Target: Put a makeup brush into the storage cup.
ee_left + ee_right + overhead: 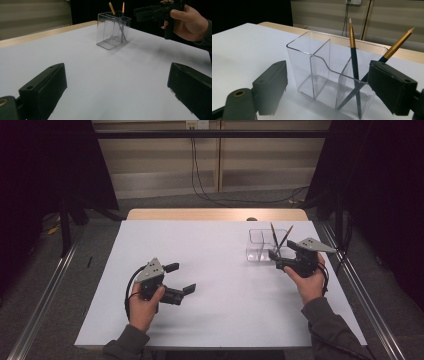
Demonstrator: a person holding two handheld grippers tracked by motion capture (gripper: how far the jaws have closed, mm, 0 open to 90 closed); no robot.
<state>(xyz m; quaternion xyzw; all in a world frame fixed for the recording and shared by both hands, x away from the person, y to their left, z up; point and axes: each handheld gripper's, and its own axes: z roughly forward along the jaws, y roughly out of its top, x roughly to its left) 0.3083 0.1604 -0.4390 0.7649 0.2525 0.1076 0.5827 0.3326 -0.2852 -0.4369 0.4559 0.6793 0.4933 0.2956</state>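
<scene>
Your left gripper (184,278): jaws wide apart, nothing between them, low over the bare white table (215,285) on your left side.
Your right gripper (278,255): jaws spread wide, gripping nothing; it sits right at the near side of the clear holder (317,65), and I can't tell whether it touches the wall.
Holder: upright on the far right part of the table, split into compartments.
Two pencils (354,62): both stand in one compartment, crossing each other and leaning on the wall, gold ends up.
Your hands: one wrapped round each gripper body.
</scene>
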